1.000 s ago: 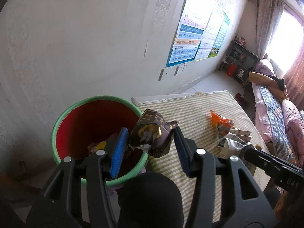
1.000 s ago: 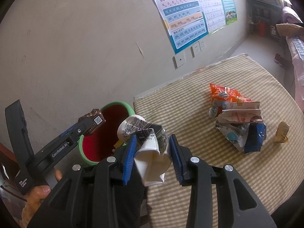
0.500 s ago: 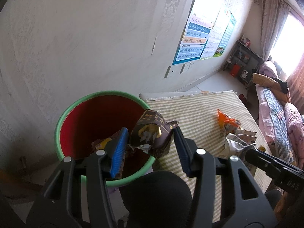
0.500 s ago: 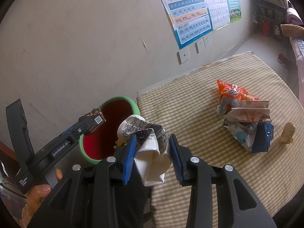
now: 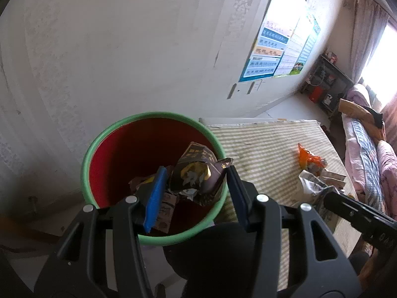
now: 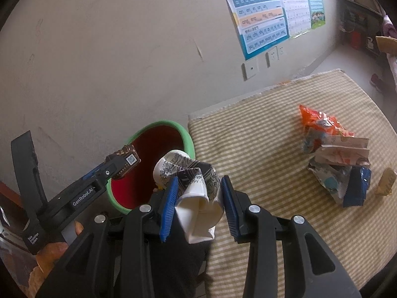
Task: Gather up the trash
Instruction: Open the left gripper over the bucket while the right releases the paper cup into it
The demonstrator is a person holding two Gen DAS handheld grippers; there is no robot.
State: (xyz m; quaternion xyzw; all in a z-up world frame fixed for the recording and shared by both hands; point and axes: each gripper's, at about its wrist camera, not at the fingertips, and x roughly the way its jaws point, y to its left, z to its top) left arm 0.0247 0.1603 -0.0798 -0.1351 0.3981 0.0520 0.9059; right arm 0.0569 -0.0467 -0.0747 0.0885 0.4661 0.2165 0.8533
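My left gripper (image 5: 196, 193) is shut on a crumpled brown snack wrapper (image 5: 198, 176) and holds it over the mouth of the red bin with a green rim (image 5: 119, 129). Several wrappers lie in the bin. My right gripper (image 6: 198, 203) is shut on a crushed white paper cup (image 6: 196, 198) at the table's left edge, just right of the bin (image 6: 188, 139). The left gripper (image 6: 119, 161) shows in the right wrist view over the bin. A pile of wrappers (image 6: 332, 159) lies on the checked tablecloth (image 6: 260, 136).
A wall with posters (image 6: 263, 17) and sockets runs behind bin and table. The bin stands between the wall and the table's left end. A bed (image 5: 367, 144) and shelves (image 5: 327, 74) are beyond the table. A small yellow wrapper (image 6: 385, 181) lies right of the pile.
My left gripper has moved left with the brown wrapper, from the bin's right rim to over its opening. My right gripper has shifted a little towards the bin, still holding the cup.
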